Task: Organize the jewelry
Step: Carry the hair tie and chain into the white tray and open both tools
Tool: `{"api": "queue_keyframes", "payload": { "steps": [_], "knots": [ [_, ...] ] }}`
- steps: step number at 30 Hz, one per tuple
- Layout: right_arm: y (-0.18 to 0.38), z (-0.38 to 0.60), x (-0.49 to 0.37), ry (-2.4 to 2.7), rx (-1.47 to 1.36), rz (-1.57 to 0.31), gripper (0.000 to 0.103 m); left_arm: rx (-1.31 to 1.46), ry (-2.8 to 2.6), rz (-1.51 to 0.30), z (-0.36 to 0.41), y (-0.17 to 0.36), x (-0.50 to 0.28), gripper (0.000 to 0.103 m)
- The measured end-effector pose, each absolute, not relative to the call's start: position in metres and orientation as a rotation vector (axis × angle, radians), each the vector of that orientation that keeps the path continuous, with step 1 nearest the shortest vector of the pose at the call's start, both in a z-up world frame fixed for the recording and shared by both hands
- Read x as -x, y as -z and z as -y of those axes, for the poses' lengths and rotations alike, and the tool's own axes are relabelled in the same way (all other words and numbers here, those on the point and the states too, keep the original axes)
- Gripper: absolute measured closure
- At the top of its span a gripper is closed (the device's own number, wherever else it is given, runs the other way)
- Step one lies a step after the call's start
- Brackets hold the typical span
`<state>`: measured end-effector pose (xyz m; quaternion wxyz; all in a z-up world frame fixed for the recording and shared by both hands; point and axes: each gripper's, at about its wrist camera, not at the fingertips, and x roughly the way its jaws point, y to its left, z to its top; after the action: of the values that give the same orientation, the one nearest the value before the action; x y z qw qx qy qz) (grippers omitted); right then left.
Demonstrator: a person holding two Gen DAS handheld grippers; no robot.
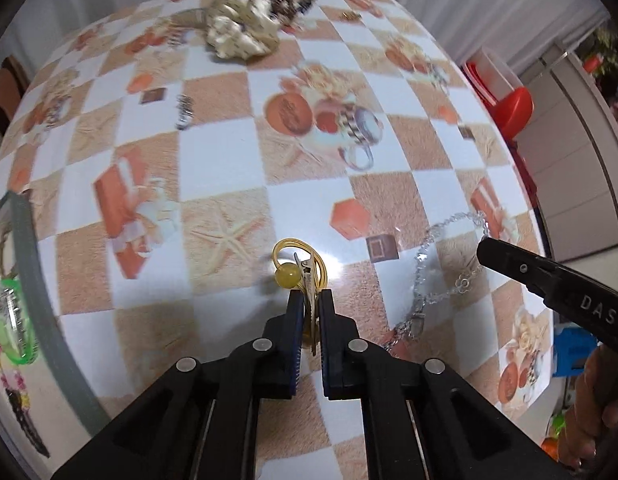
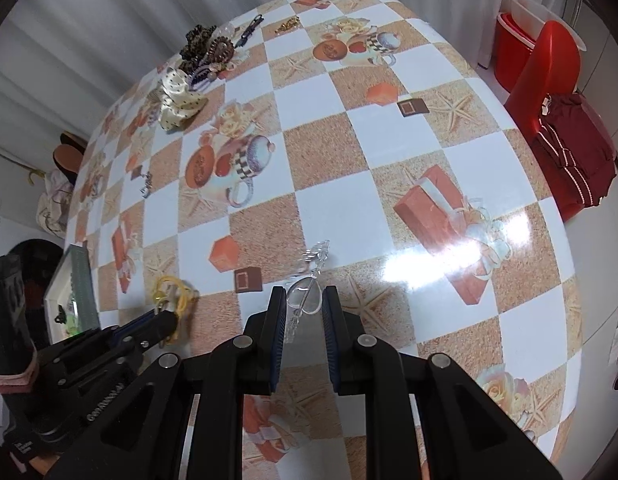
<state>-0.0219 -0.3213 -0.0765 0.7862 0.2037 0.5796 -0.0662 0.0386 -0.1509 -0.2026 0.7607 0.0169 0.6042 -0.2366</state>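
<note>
- Left gripper [image 1: 308,304] — jaws clamped on a yellow wire hair clip [image 1: 299,266] with a round bead, above the glossy checkered tabletop [image 1: 221,184].
- Right gripper [image 2: 305,308] — jaws nearly together around a clear crystal chain [image 2: 305,300], seemingly gripped, near the tabletop's near edge.

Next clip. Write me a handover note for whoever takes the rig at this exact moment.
Left hand-held gripper: shut on the yellow hair clip, off the table.
Right hand-held gripper: shut on the clear crystal piece with its chain.
Tray at the left table edge already holds some pieces.
Left: tray both, then the scrunchie pile, small clip and gold piece.
</note>
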Motion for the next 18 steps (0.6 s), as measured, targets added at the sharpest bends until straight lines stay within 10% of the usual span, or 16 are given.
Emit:
{"api": "queue_keyframes", "payload": {
  "steps": [5, 18],
  "knots": [
    [0.065, 0.317, 0.018, 0.126, -0.455, -1.24, 0.083, -0.009, 0.488, -1.299, 0.122, 0.111, -0.02, 0.09],
    [0.03, 0.283, 0.012, 0.067, -0.425, -1.237, 0.083, 0.045, 0.395, -1.291, 0.07, 0.087, -0.019, 0.09]
  ]
}}
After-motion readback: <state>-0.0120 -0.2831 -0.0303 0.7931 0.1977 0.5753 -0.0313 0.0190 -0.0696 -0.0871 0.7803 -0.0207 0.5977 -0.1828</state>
